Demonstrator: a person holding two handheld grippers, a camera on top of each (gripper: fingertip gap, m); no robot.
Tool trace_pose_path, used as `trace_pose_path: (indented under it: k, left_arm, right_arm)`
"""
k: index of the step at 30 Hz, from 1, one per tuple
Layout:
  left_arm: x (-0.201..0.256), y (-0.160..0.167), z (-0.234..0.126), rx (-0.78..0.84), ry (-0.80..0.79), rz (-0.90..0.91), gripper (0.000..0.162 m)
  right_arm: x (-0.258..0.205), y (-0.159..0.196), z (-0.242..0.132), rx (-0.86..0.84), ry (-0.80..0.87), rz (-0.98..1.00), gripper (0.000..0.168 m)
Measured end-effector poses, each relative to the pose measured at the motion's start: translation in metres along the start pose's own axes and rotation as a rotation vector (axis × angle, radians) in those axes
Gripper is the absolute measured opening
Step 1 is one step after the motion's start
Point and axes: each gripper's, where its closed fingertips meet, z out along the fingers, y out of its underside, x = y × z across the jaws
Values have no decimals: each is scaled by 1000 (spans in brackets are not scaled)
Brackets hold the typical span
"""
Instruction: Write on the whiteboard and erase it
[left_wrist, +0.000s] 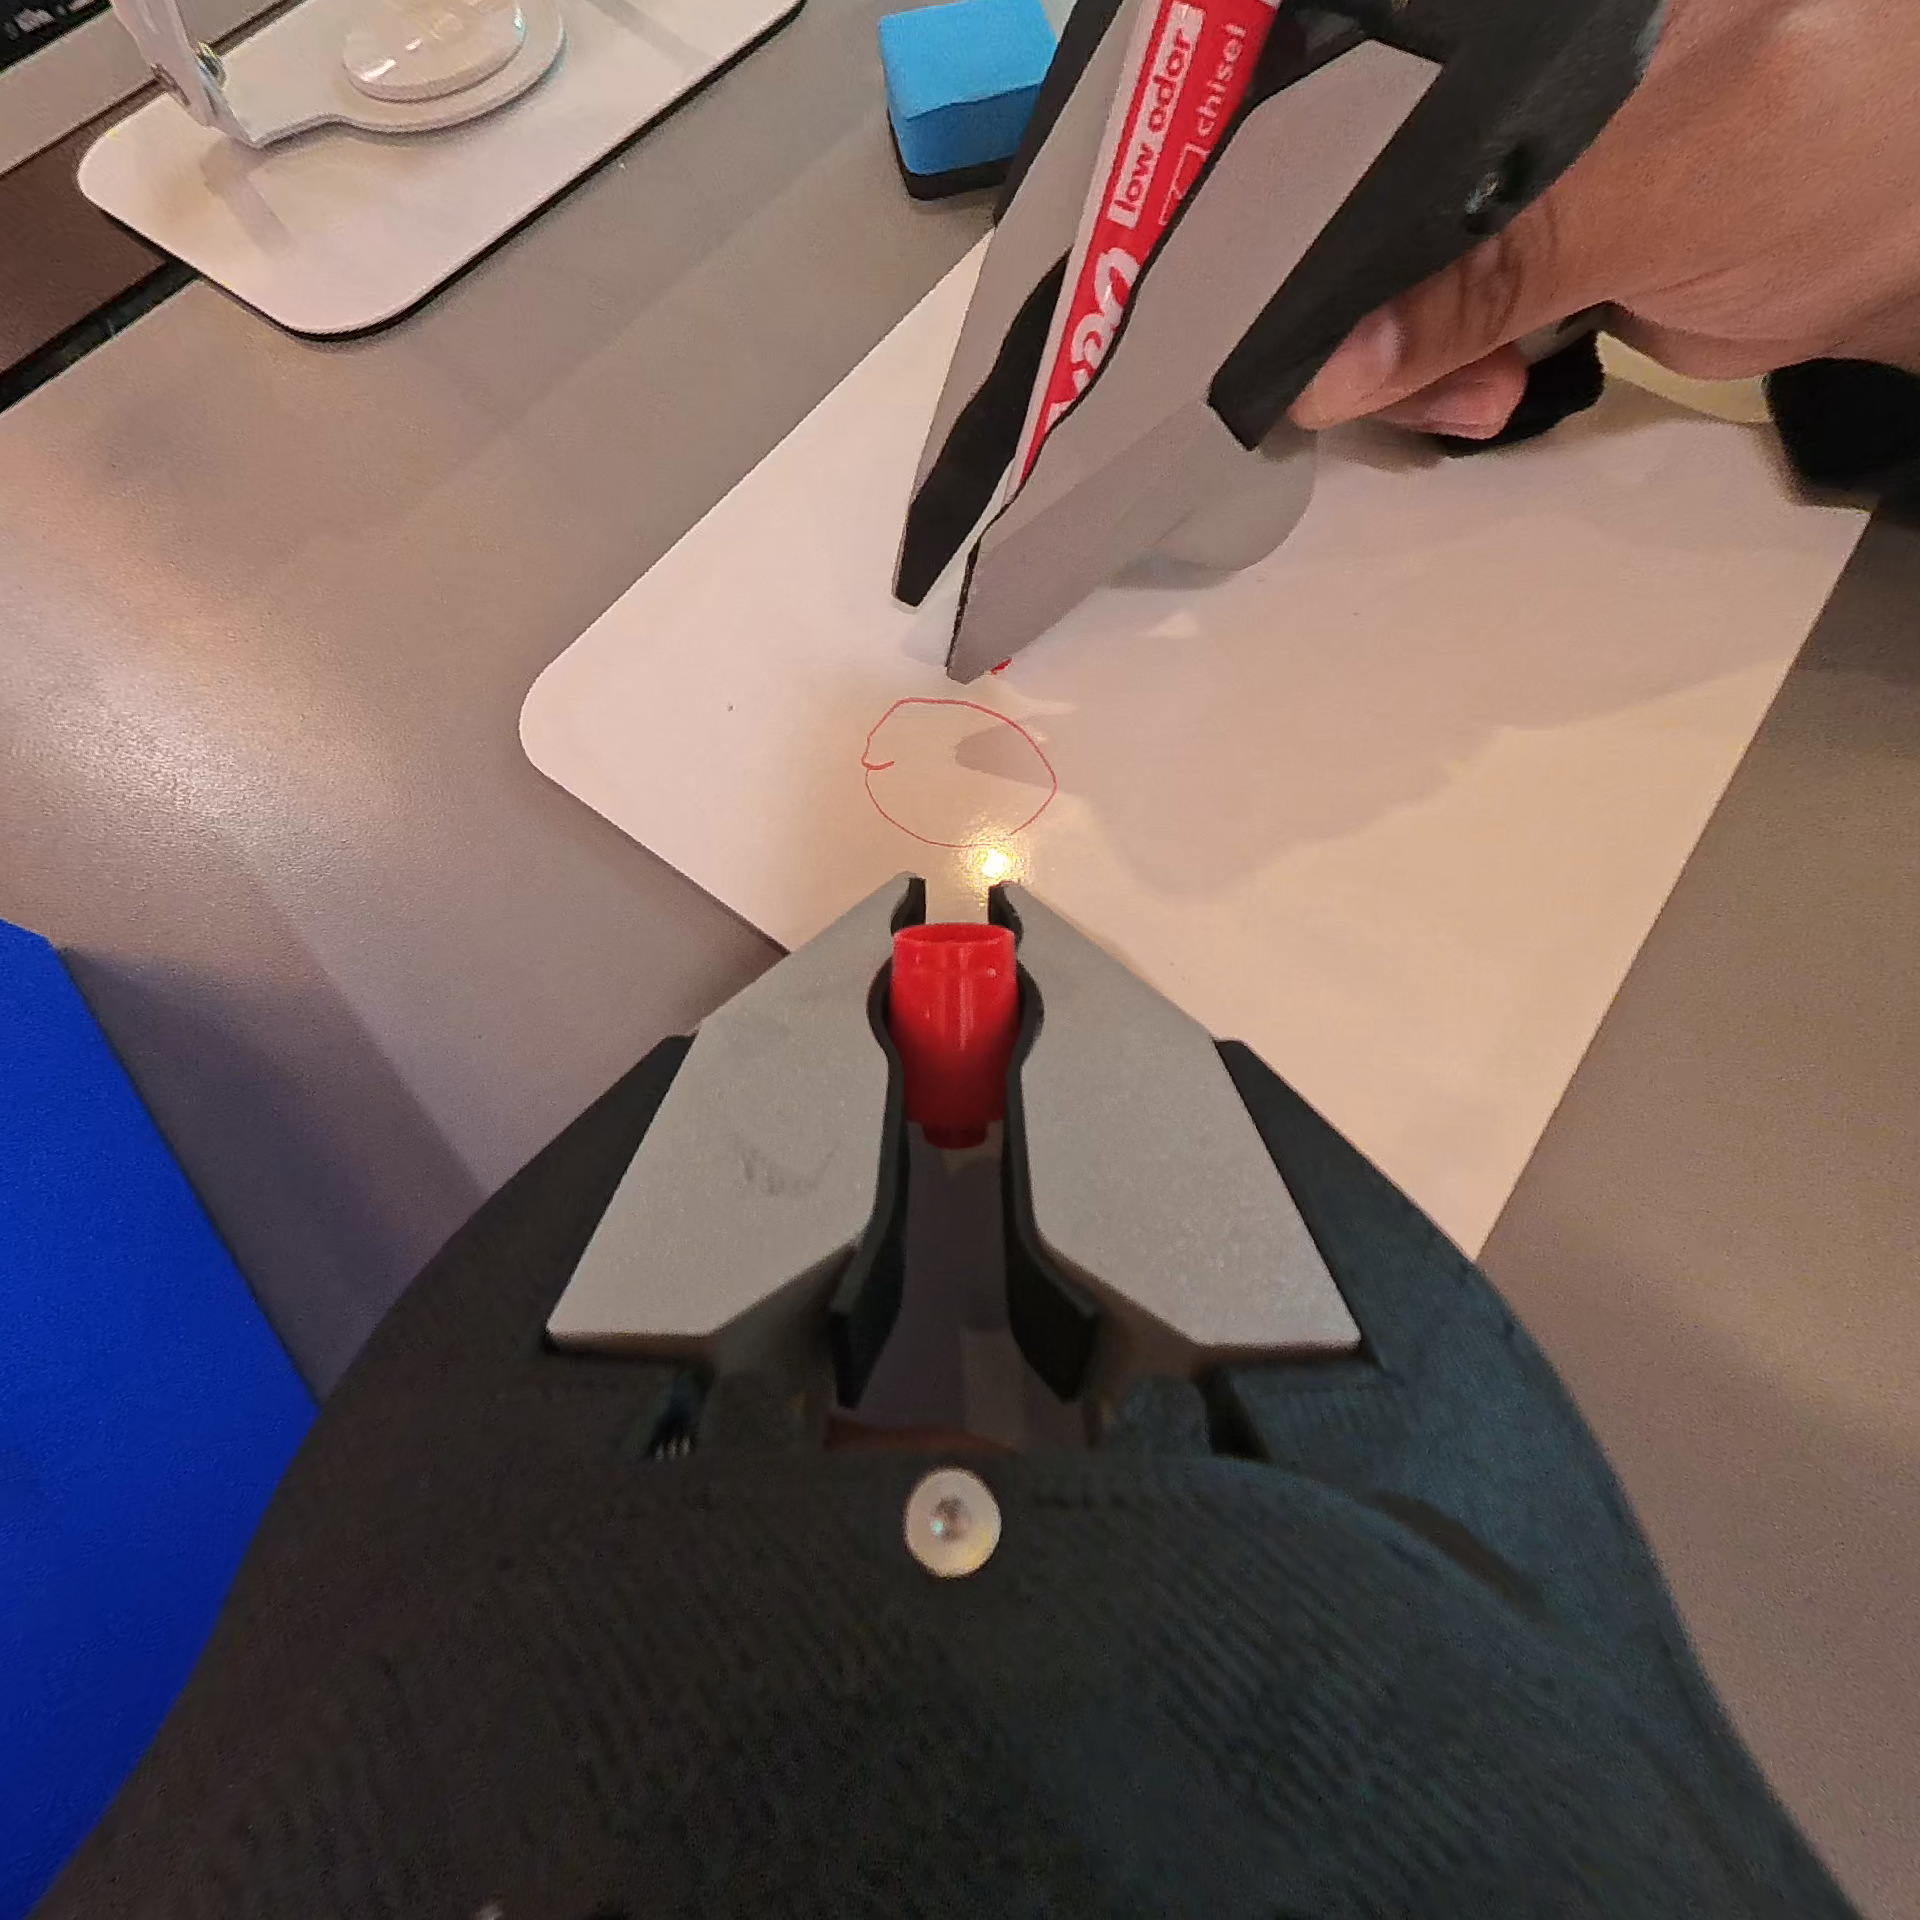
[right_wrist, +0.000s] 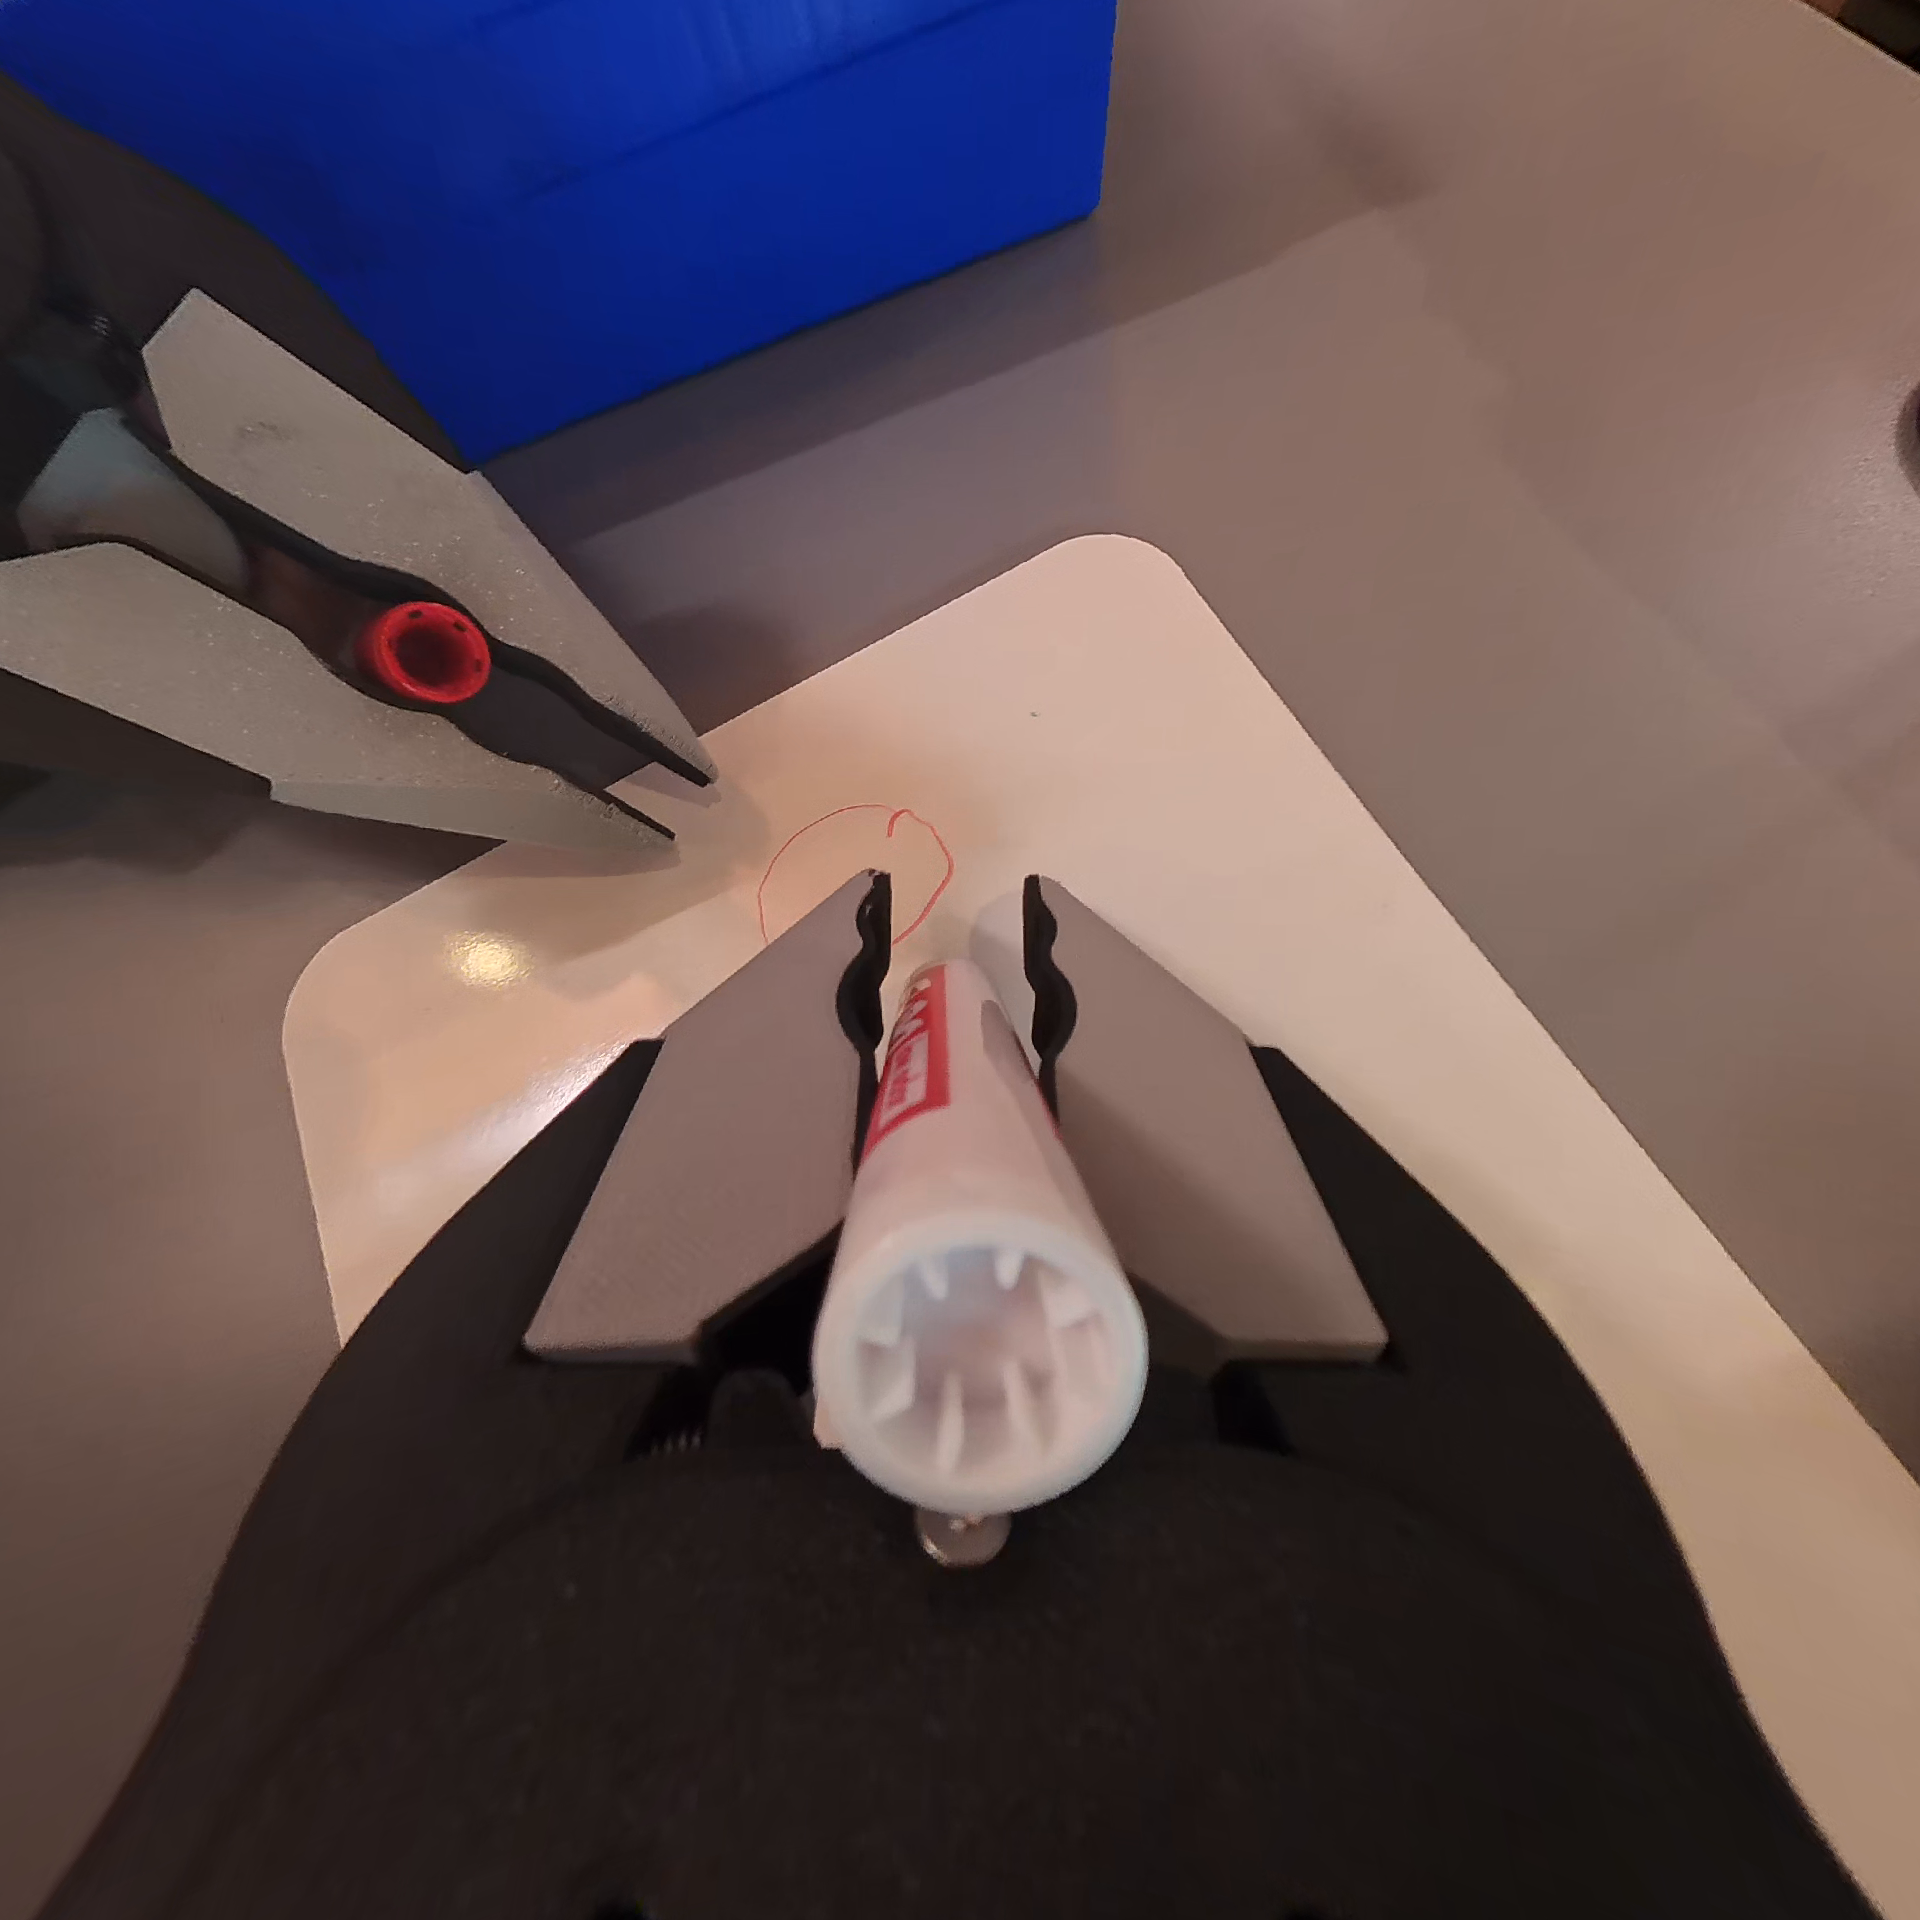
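Nearest in the left wrist view, the left gripper (left_wrist: 956, 894) is clamped on the red cap (left_wrist: 954, 1023) of the marker, open end facing forward; it hovers at the near corner of the whiteboard (left_wrist: 1403, 831). Just ahead of it on the board is a thin red circle (left_wrist: 961, 771), nearly closed, with a small hook where the line ends.

Beyond the circle the right gripper (left_wrist: 951, 634) comes down steeply, a hand (left_wrist: 1662, 260) around its handle. It is clamped on the marker (left_wrist: 1132, 218), whose long axis runs along the fingers, nib end down. A trace of red shows at the fingertips, just past the far edge of the circle; whether the nib touches the board cannot be told.

In the right wrist view the marker (right_wrist: 966, 1195) points away from the camera toward the circle (right_wrist: 854, 873), with the capped left gripper (right_wrist: 665, 805) off to one side, near but apart.

Farther back on the grey counter (left_wrist: 364, 623) sits the blue eraser (left_wrist: 961, 94), beyond the board's far edge and nearer the right gripper. A blue box (right_wrist: 582, 187) lies on the left gripper's side, and a second white board with a clear stand (left_wrist: 416, 135) rests far back.

The drawing looks about done; recapping would need cap mouth and nib brought into one line, and they are now well apart in angle.
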Motion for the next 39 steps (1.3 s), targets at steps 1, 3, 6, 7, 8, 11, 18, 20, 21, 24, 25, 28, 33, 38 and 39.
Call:
trace_pose_path:
  k: [1, 3, 6, 7, 8, 11, 18, 20, 21, 24, 25, 28, 33, 38, 39]
  left_arm:
    - [0, 0, 0, 0, 0, 0, 10]
    - [0, 0, 0, 1, 0, 1, 10]
    - [0, 0, 0, 2, 0, 0, 10]
    - [0, 0, 0, 2, 1, 1, 10]
    - [0, 0, 0, 0, 1, 3, 10]
    - [0, 0, 0, 1, 1, 1, 10]
    - [0, 0, 0, 0, 1, 0, 10]
    - [0, 0, 0, 1, 1, -2, 10]
    - [0, 0, 0, 2, 1, -2, 10]
    - [0, 0, 0, 1, 1, -2, 10]
    - [0, 0, 0, 1, 1, -2, 10]
    - [0, 0, 0, 1, 1, -2, 10]
    - [0, 0, 0, 0, 1, 1, 10]
    - [0, 0, 1, -2, -1, 6, 10]
    - [0, 0, 1, -1, -1, 6, 10]
  right_arm:
    - [-1, 1, 0, -3, -4, -2, 23]
    - [-4, 2, -1, -9, -16, -2, 24]
    - [-6, 5, -3, -16, -21, 0, 23]
    - [-7, 5, -4, -18, -25, 0, 23]
    - [-8, 6, -4, -21, -30, 1, 23]
    - [-11, 8, -5, -27, -41, 4, 23]
    - [-21, 14, -8, -43, -66, -1, 23]
    - [-23, 15, -9, -48, -71, -4, 23]
    - [-24, 15, -9, -50, -74, -3, 24]
    - [-27, 18, -10, -56, -92, -1, 24]
    - [-28, 18, -11, -58, -94, -1, 24]
    - [-30, 20, -12, -61, -98, -1, 24]
    - [-23, 7, -15, 11, -78, 25, 23]
    - [-3, -4, -13, 49, -3, 50, 23]
    - [0, -3, -10, 38, 9, 47, 23]
